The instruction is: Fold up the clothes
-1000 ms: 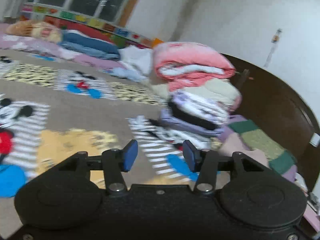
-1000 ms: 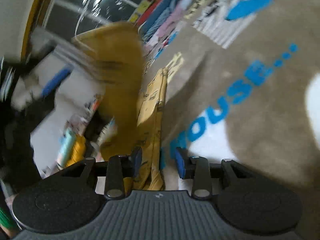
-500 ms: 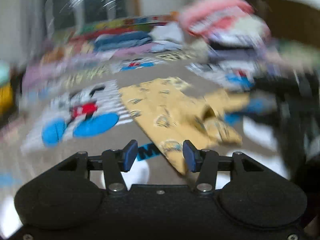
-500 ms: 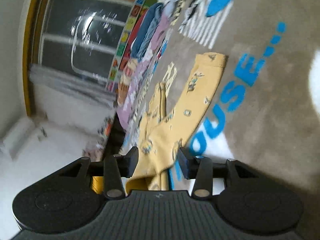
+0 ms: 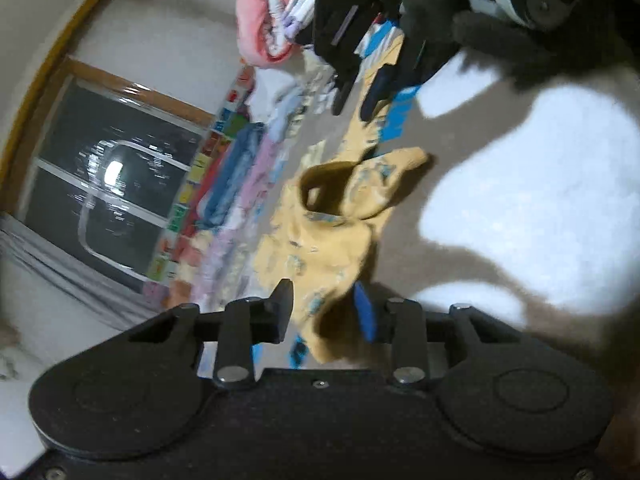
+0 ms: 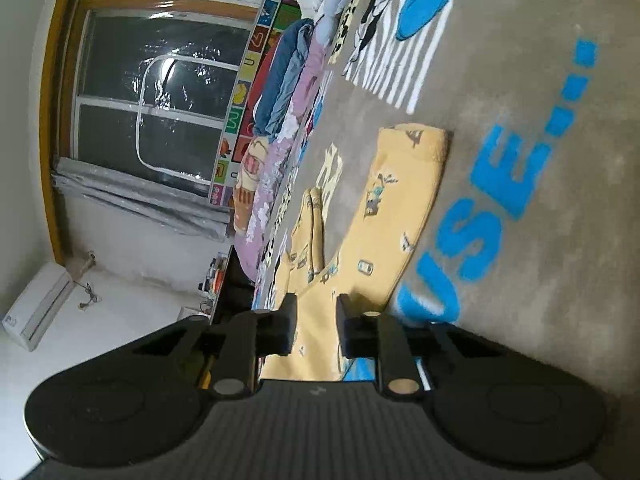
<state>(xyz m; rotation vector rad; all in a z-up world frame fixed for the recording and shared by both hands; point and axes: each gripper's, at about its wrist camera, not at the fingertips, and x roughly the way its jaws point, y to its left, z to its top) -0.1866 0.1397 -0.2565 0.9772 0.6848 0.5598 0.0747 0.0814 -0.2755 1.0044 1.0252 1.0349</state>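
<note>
1. Two grippers work yellow printed pants (image 6: 400,208), spread on the grey bedspread (image 6: 540,320).
2. Left gripper (image 5: 326,312), right gripper (image 6: 316,326): jaws just been closing, narrow, waistband cloth between.
3. Light, limp, non-fragile; probably best pinched at waistband corners.

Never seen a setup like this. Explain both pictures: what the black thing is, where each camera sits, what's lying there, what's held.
There is no robot. A person holds a two-finger clamp in each hand, and each clamp has a camera looking along its fingers. One picture comes from the left gripper, the other from the right gripper; both views are tilted sideways. A yellow printed garment lies on a grey cartoon blanket. Both sets of jaws have just been closing with the yellow cloth between them; whether they pinch it yet is unclear.
</note>
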